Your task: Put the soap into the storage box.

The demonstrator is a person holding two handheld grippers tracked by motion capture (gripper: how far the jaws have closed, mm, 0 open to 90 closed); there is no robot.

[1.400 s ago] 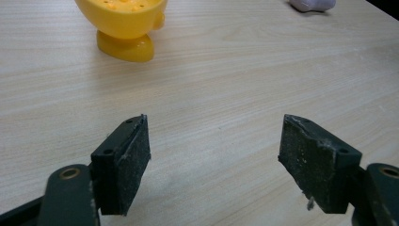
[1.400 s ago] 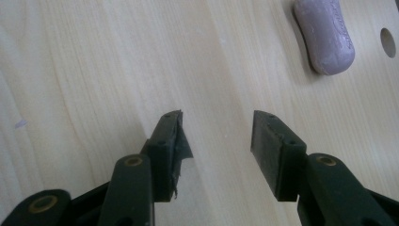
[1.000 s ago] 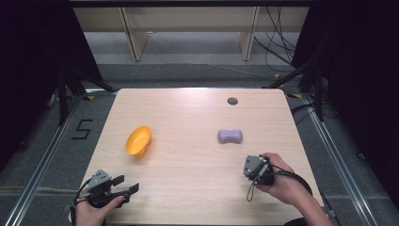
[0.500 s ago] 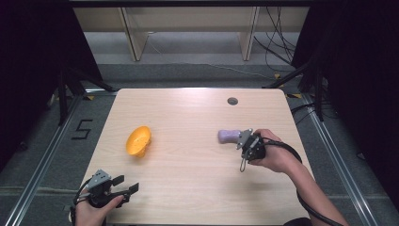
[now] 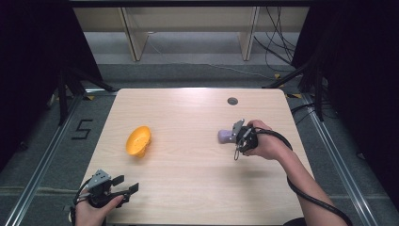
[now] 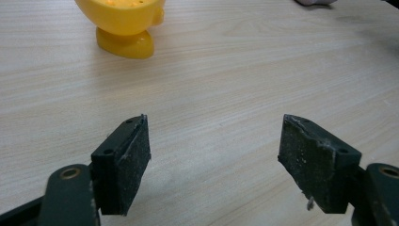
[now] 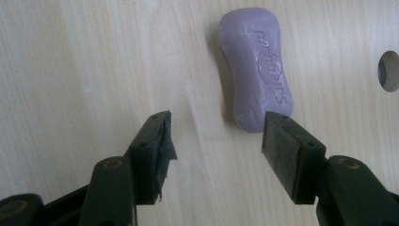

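A purple soap bar (image 5: 225, 136) (image 7: 256, 66) lies flat on the wooden table (image 5: 188, 117) right of centre. My right gripper (image 5: 236, 134) (image 7: 214, 139) hovers just over its near end; its jaws have just been opening and stand open, with bare tabletop between them and the soap just ahead of the right pad (image 7: 291, 150). A yellow bowl-shaped holder (image 5: 138, 141) (image 6: 124, 21) stands left of centre. At the table's near left corner my left gripper (image 5: 126, 184) (image 6: 214, 160) rests open with nothing between its fingers, facing the yellow holder.
A small round hole (image 5: 232, 100) (image 7: 388, 70) is set in the tabletop at the back right. A cable (image 5: 310, 193) trails from the right gripper along the forearm. Wooden shelf legs (image 5: 134, 37) stand on the floor beyond the table.
The right hand has carried its gripper from the near right part of the table forward and left to the soap bar. The left gripper has stayed put.
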